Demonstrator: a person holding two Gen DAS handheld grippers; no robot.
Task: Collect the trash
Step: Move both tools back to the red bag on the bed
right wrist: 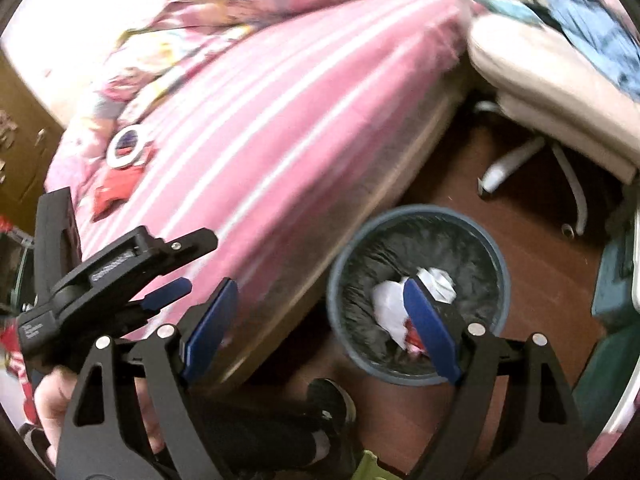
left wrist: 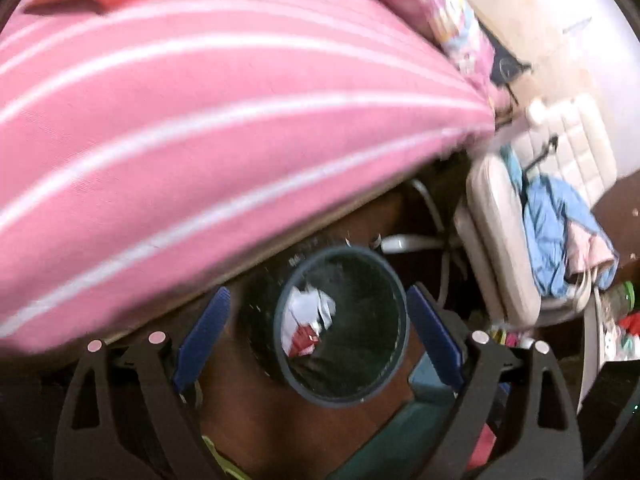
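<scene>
Now | both grippers — left gripper [left wrist: 316, 338], right gripper [right wrist: 320, 328] — gape wide, empty | crumpled paper [right wrist: 394, 308] sits in bin [right wrist: 416, 216] by bed edge | risk: red wrapper [right wrist: 116, 190] left on bed [right wrist: 280, 120], easily missed.

Left gripper [left wrist: 318, 336] and right gripper [right wrist: 320, 328] both point steeply downward, jaws spread wide (nothing between the blue pads).

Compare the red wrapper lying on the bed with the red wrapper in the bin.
The red wrapper on the bed lies alone in the open on the striped sheet; the red wrapper in the bin sits deep inside, beside crumpled white paper. The first looks larger, spread flat; the second partly buried. Both are red packaging.
</scene>
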